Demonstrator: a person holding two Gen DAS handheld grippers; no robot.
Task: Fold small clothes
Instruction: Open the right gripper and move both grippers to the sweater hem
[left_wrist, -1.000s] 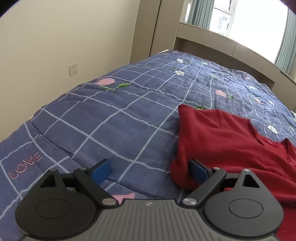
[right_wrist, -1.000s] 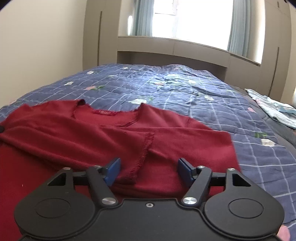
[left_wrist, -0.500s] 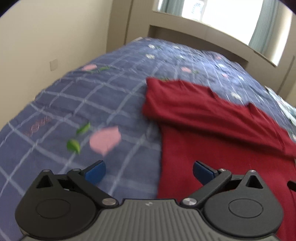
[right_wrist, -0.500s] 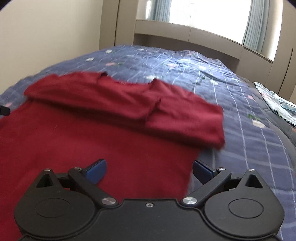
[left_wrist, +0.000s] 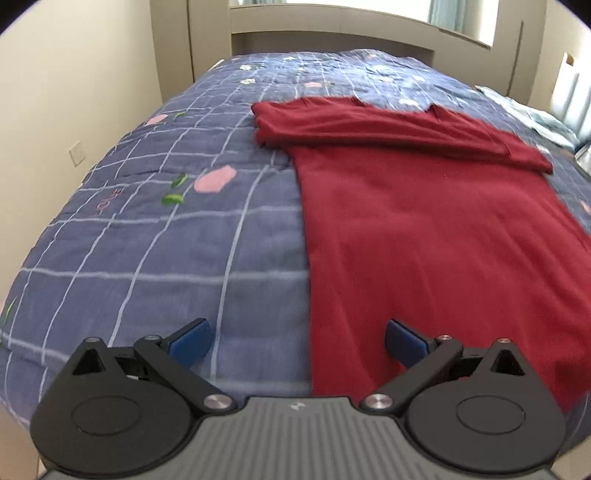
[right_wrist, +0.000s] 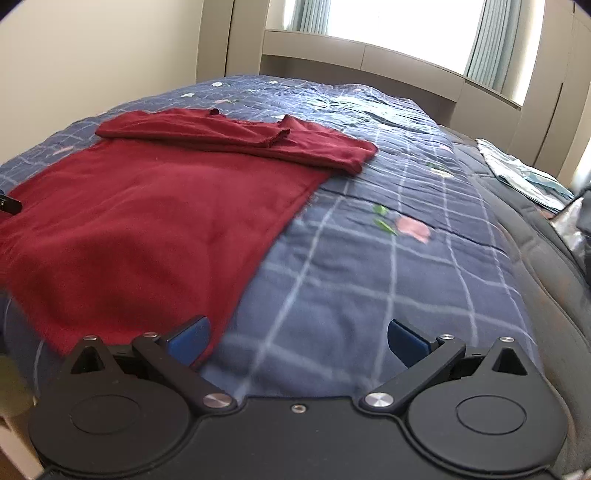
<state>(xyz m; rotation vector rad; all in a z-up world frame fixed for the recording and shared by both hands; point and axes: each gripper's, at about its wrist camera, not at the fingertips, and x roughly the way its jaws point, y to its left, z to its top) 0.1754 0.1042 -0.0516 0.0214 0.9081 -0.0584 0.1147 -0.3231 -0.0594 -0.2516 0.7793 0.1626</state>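
A dark red top (left_wrist: 424, 229) lies flat on the blue checked quilt (left_wrist: 166, 258), with its sleeves folded across the far end. My left gripper (left_wrist: 297, 341) hovers open near the garment's near left edge, which runs between its blue pads (left_wrist: 188, 341); nothing is gripped. In the right wrist view the red top (right_wrist: 147, 221) fills the left half. My right gripper (right_wrist: 297, 341) is over its near right corner, jaws opening wide. The cloth's edge lies under the left pad (right_wrist: 188, 341), and bare quilt (right_wrist: 369, 277) shows between the fingers.
Light blue clothes (right_wrist: 524, 173) lie at the bed's right side. A beige wall with a socket (left_wrist: 77, 152) runs along the left. A ledge (right_wrist: 369, 59) under the window stands past the far end. The bed's near edge is right below both grippers.
Both grippers have pulled back from the folded sleeves toward the near end of the top. The right jaws have spread wider and no longer straddle the sleeve cloth.
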